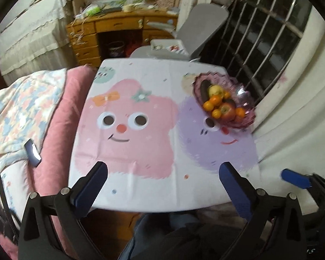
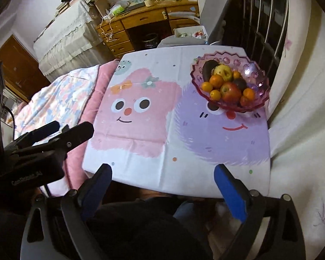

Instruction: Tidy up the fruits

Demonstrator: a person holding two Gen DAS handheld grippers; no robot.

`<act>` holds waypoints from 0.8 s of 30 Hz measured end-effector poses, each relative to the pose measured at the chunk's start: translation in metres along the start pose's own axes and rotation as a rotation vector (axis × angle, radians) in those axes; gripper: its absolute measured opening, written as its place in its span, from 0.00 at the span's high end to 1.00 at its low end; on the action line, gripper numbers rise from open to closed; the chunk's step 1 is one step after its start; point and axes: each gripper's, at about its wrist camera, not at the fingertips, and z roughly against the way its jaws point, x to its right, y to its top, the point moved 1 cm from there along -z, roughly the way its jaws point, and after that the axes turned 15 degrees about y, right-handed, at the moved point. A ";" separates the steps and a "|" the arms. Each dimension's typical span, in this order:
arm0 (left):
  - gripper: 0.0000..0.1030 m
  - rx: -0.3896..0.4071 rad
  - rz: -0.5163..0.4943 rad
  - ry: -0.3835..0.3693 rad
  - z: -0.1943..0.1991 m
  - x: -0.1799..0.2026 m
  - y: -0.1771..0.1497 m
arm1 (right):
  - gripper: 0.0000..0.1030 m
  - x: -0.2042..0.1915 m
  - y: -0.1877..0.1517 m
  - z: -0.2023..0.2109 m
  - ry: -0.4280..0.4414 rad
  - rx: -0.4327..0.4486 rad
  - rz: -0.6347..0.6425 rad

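A pink glass bowl (image 2: pixel 257 82) stands at the far right of the small table (image 2: pixel 153 169), also in the left wrist view (image 1: pixel 244 99). It holds a red apple (image 2: pixel 230 91), a yellow apple (image 2: pixel 222 72), several oranges (image 2: pixel 216 80) and dark avocados (image 2: pixel 209 67). My left gripper (image 1: pixel 163 170) is open and empty, above the table's near edge. My right gripper (image 2: pixel 163 173) is open and empty, at the near edge, well short of the bowl. The left gripper's body shows in the right wrist view (image 2: pixel 54 134).
The table wears a cartoon cloth (image 2: pixel 140 108). A bed with pink quilt (image 1: pixel 54 112) lies left. A grey chair (image 2: pixel 216 15) and wooden desk (image 2: pixel 145 19) stand behind. A barred window (image 1: pixel 266 43) and wall lie right.
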 end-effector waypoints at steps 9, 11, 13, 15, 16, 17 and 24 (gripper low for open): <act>0.01 0.020 0.007 0.058 -0.001 0.004 -0.010 | 0.00 0.012 -0.007 -0.002 -0.031 0.039 -0.040; 0.01 0.023 0.000 0.072 -0.002 0.007 -0.011 | 0.00 0.015 -0.009 -0.004 -0.020 0.039 -0.054; 0.01 0.025 -0.006 0.085 -0.002 0.009 -0.011 | 0.00 0.016 -0.010 -0.003 -0.017 0.050 -0.061; 0.01 0.038 -0.007 0.096 0.000 0.010 -0.011 | 0.00 0.016 -0.009 -0.001 -0.014 0.063 -0.059; 0.01 0.045 -0.007 0.103 0.002 0.010 -0.011 | 0.00 0.015 -0.009 -0.002 -0.013 0.062 -0.055; 0.01 0.049 -0.007 0.107 0.002 0.009 -0.010 | 0.00 0.015 -0.008 -0.002 -0.011 0.062 -0.051; 0.01 0.071 -0.001 0.126 0.006 0.008 -0.008 | 0.00 0.014 -0.007 -0.003 -0.005 0.066 -0.044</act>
